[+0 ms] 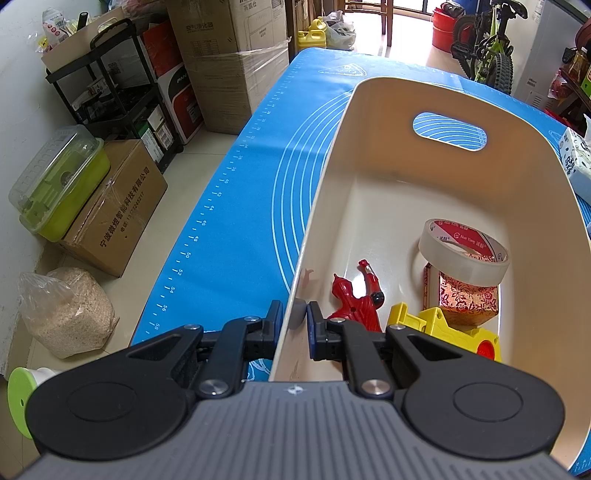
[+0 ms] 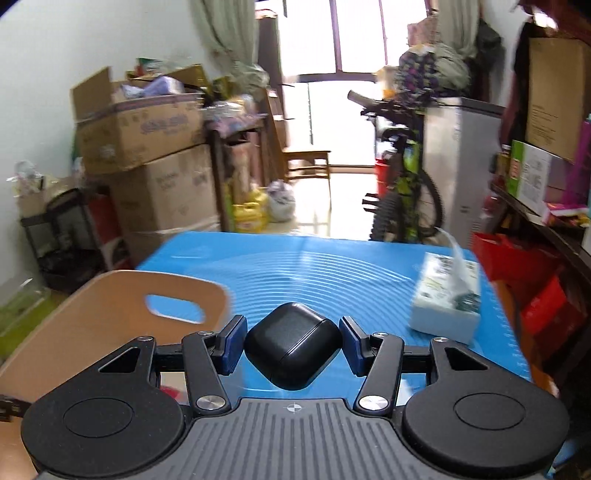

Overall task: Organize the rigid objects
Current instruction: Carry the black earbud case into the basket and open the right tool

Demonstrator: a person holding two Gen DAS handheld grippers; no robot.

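Two risks: my right gripper pinches the black earbud case by its corners, so it may twist free short of the bin; my left gripper clamps the bin's wall.

A blue measuring mat covers the desk, with a tissue pack lying on it. Beyond stand stacked cardboard boxes, a green bicycle, yellow jugs and a black cart.
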